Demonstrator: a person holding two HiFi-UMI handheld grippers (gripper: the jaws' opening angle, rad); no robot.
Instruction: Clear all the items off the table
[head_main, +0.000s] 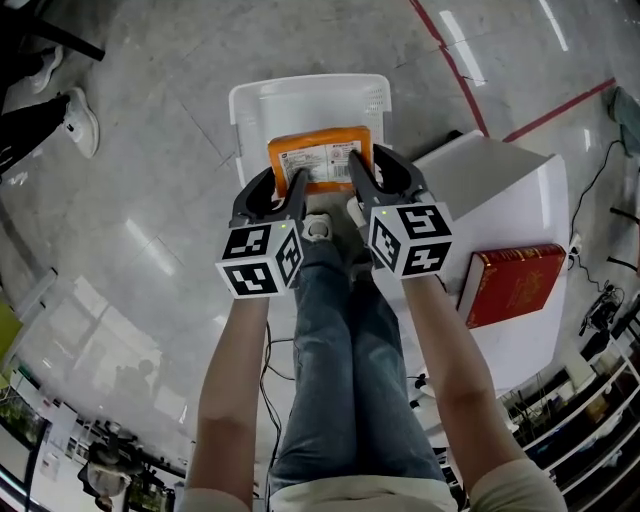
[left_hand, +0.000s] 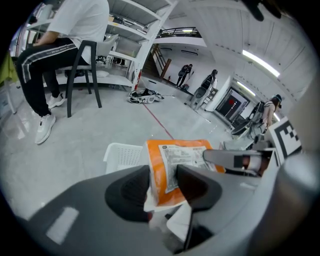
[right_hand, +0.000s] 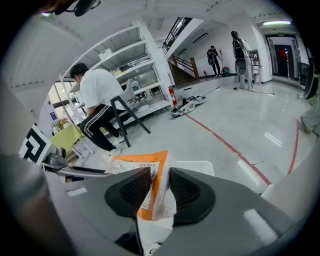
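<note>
Head view: left gripper (head_main: 285, 185) and right gripper (head_main: 373, 168) hold a flat orange plastic packet with a white label (head_main: 320, 157) above a white perforated plastic basket (head_main: 300, 90) on the floor; keeping it level and releasing both together seems wisest. Left gripper view: jaws pinch one packet edge; label print unreadable. Right gripper view: jaws pinch the opposite edge.

Bright indoor light; ceiling strips (left_hand: 260, 62) glare on glossy floor (head_main: 150, 240); fisheye warp, dark corners.
</note>
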